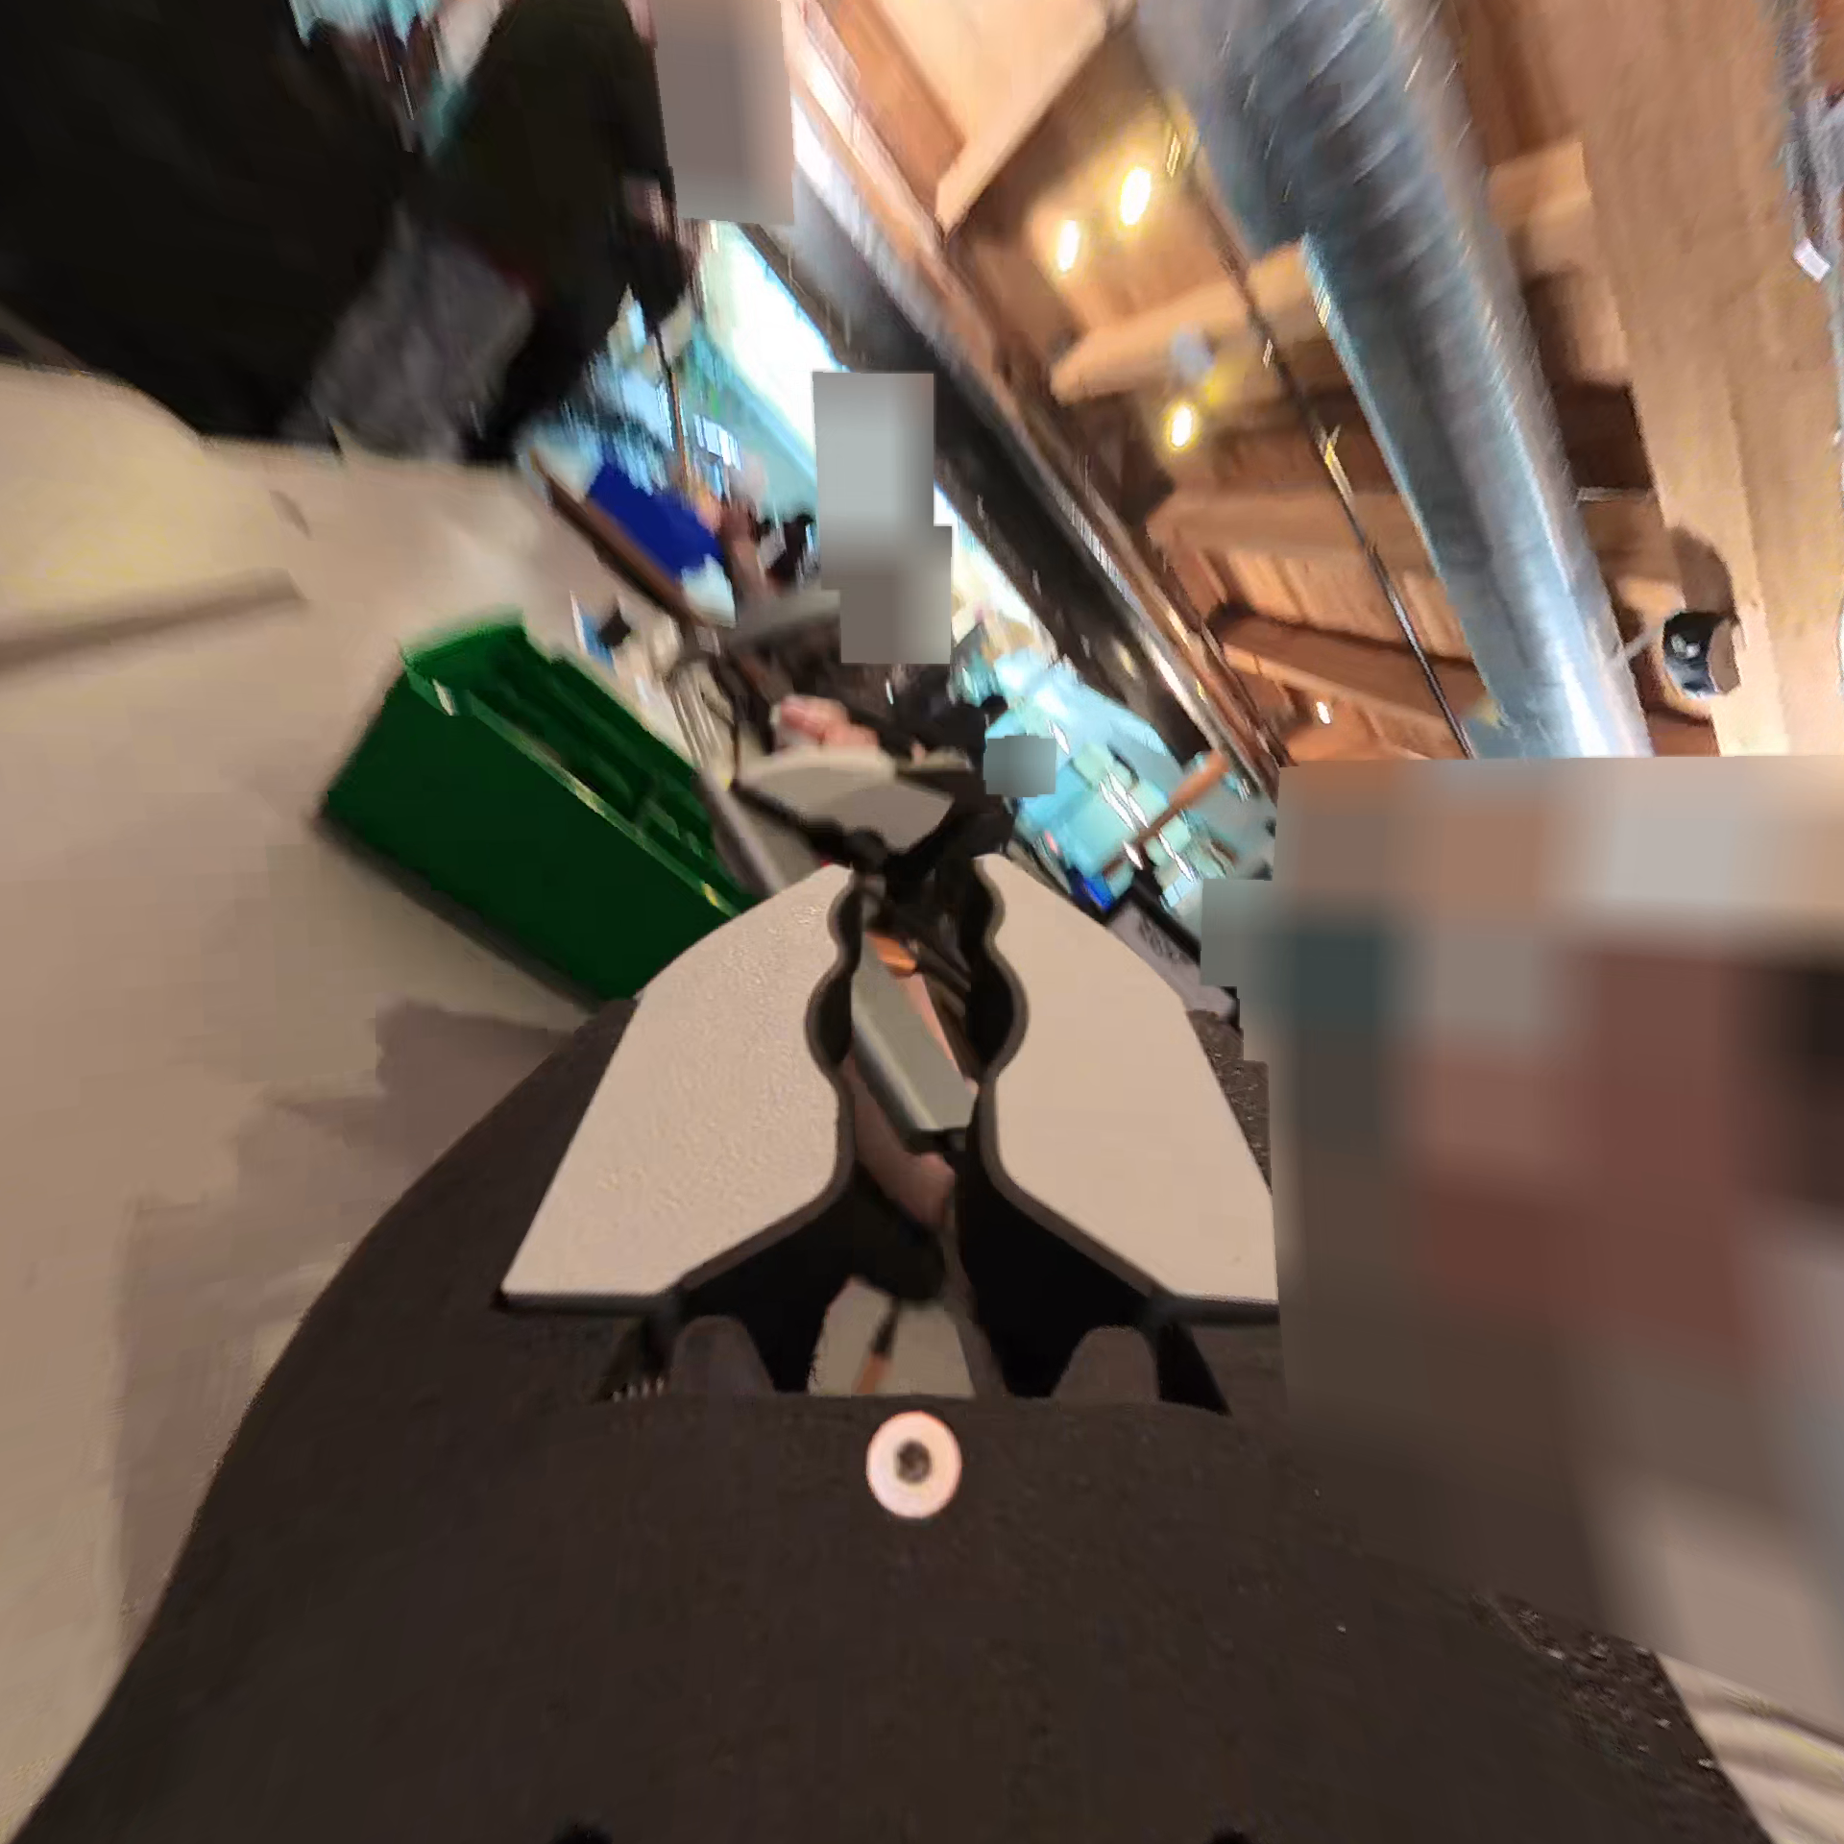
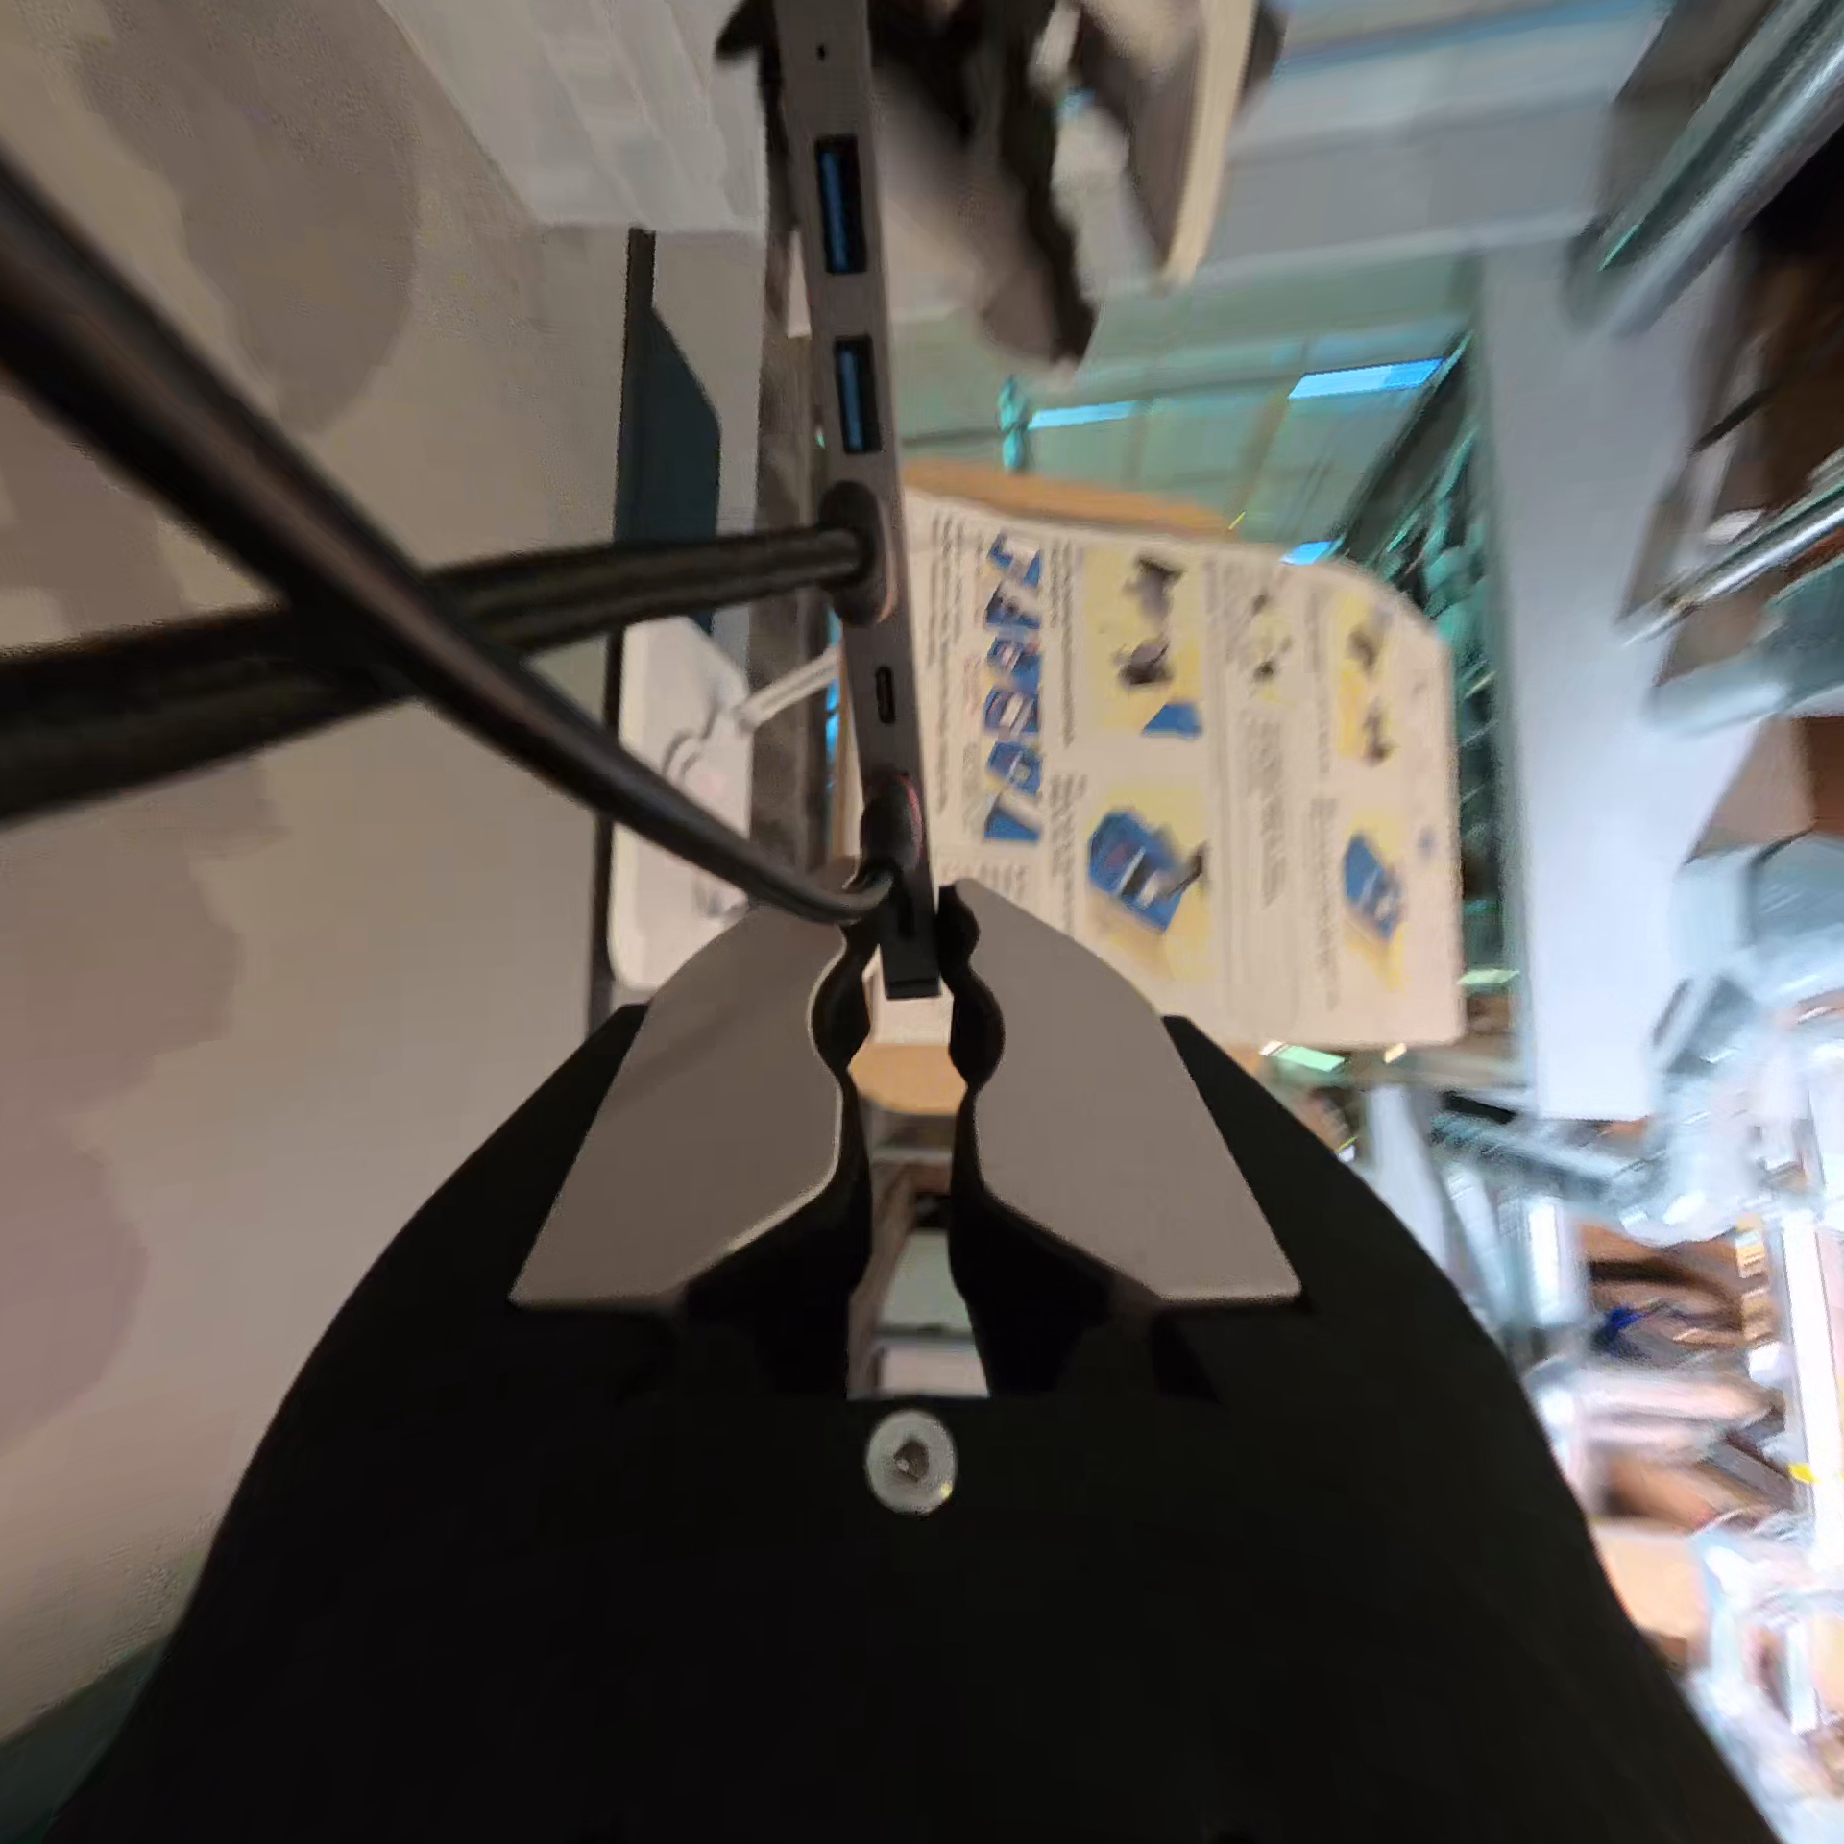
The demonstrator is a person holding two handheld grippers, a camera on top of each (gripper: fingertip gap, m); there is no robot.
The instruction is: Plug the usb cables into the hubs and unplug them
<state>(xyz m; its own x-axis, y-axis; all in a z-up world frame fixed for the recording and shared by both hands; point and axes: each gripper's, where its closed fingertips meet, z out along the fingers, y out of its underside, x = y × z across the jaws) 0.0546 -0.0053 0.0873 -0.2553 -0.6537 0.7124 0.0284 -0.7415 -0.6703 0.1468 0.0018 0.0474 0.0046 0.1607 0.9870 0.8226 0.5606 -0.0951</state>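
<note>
In the right wrist view a slim grey USB hub [image 2: 848, 299] runs up from my right gripper [image 2: 906, 943], which is shut on its near end. The hub's edge shows two blue ports. A thick black cable [image 2: 599, 589] and a thin black cable [image 2: 559, 718] are plugged into it. My left gripper [image 2: 1098, 150] shows blurred at the hub's far end. In the left wrist view the left gripper [image 1: 910, 888] is shut on the hub [image 1: 913, 1058], with the right gripper [image 1: 848, 798] just beyond it.
A green bin [image 1: 519, 798] stands on the pale table [image 1: 200, 998] to the left. A white device [image 2: 679, 758] lies on the table past the cables. A printed sheet on cardboard [image 2: 1197, 778] is behind the hub. Shelving fills the right of the right wrist view. The gap from one gripper's tips to the other's is roughly 11 cm.
</note>
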